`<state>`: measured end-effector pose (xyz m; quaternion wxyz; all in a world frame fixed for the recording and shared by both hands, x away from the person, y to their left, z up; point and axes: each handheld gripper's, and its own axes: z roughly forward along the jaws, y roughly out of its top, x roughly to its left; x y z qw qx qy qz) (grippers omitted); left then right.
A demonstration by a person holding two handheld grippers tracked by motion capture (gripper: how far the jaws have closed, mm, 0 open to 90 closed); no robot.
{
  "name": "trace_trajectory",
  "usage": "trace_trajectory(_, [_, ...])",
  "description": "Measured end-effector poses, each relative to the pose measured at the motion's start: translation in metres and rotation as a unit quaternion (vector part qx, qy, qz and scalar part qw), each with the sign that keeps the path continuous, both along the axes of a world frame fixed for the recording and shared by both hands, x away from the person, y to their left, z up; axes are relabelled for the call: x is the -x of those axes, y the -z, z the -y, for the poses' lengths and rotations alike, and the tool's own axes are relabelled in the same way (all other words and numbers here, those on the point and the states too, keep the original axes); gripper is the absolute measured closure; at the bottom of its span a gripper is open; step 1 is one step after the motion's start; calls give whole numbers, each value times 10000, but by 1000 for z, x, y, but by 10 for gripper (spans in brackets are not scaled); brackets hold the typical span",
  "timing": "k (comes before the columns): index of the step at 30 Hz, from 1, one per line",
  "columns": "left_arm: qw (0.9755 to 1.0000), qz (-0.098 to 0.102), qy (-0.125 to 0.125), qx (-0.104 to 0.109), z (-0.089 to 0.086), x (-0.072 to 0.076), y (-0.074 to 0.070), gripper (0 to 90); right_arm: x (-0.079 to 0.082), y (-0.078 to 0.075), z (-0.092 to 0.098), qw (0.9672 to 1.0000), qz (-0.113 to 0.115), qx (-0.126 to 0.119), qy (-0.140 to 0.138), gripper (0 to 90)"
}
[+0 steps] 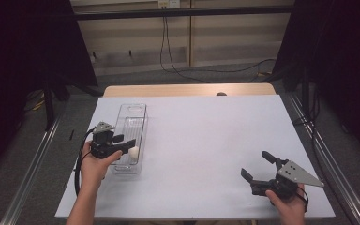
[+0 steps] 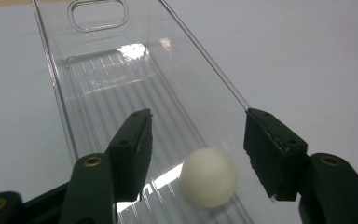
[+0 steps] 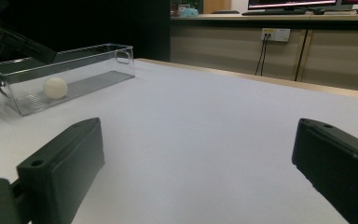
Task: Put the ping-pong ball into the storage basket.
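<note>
High view puts the clear plastic bin (image 1: pixel 132 123) at about nine o'clock on the white tabletop (image 1: pixel 206 140), with the left hand-held gripper (image 1: pixel 127 149) over its near end. Left gripper view shows its jaws apart, the white ball (image 2: pixel 209 177) lying free between them on the bin's ribbed floor, touching neither pad. At about five o'clock, the right hand-held gripper (image 1: pixel 258 165) hangs with jaws spread wide, holding nothing, well apart from the bin.
</note>
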<state>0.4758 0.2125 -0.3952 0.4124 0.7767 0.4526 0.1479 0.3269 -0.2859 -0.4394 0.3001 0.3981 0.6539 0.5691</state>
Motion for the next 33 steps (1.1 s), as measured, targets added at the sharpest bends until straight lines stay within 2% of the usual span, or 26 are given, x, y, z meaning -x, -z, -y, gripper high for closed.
trace_trajectory(2, [10000, 9, 46, -31, -1, 1, -1, 390, 0, 0, 0, 10000, 2, 5, -6, 18])
trace_trajectory(6, [9999, 110, -34, 38, -1, 4, -1, 355, 0, 0, 0, 10000, -21, -9, -6, 18])
trace_trajectory(13, [9997, 193, -19, 134, -3, 8, 1, 311, 0, 0, 0, 10000, 2, 6, -5, 18])
trace_trajectory(19, [9994, 321, -43, 105, -3, 13, 0, 267, 1, 0, 1, 10000, 6, 16, -19, 18])
trace_trajectory(22, [9989, 366, -104, 262, -3, 15, 1, 236, 1, 0, 1, 10000, 13, 17, -22, 18])
trace_trajectory(24, [9990, 386, -109, 219, -4, 16, 1, 217, 0, 0, 0, 10000, -3, -21, 3, 18])
trace_trajectory(28, [9982, 481, -63, 351, -4, 20, 1, 194, 0, -1, -1, 10000, -19, -14, -30, 18])
trace_trajectory(33, [9979, 516, -116, 382, -6, 23, 1, 168, -1, 0, -1, 10000, -6, -3, -51, 18])
